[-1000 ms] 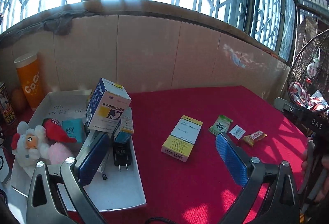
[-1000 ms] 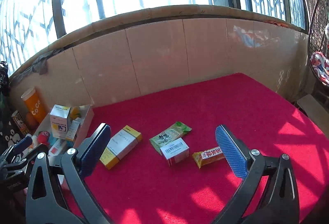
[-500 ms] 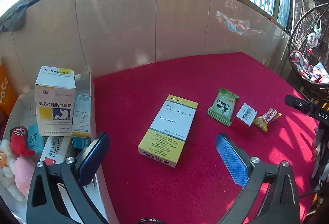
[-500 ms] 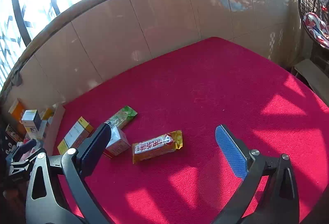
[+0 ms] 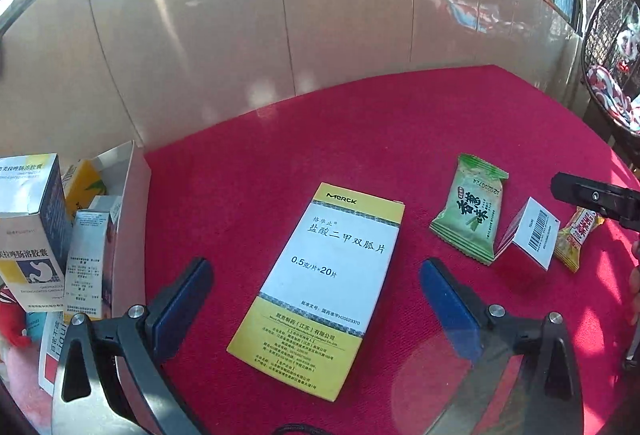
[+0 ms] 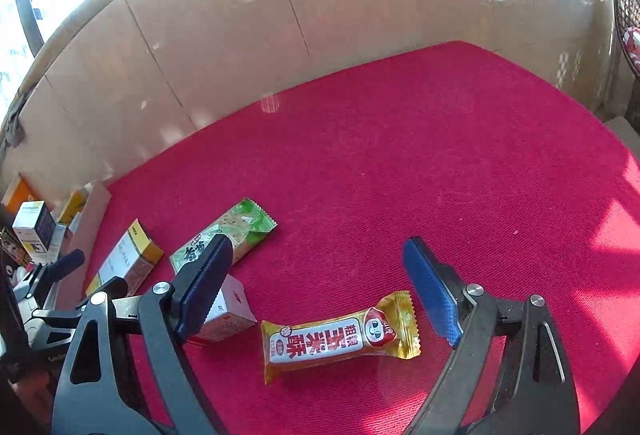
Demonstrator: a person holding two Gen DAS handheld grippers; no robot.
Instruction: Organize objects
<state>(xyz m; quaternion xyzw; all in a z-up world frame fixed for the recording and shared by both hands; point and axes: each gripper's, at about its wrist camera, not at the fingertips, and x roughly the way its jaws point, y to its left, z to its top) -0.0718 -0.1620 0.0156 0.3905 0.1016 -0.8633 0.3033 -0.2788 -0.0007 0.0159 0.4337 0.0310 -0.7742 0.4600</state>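
Ahead of the left gripper (image 5: 316,285), bare red cloth (image 5: 360,123) is seen up to the wall. "Merck" is read on the yellow-white box (image 5: 320,287), lying between wide-open jaws, untouched. Right view: right gripper (image 6: 316,275), jaws lately narrowing yet open, is poised over the yellow snack bar (image 6: 340,339); open cloth lies beyond.

Yellow-and-white medicine box (image 5: 320,287) is showing "Merck", "盐酸二甲双胍片", "0.5克/片×20片". Right of that box, green packet (image 5: 472,213) is reading "香葱味" and "A20250724". Beyond the packet, small white box (image 5: 538,237) is bearing a barcode, digits illegible.
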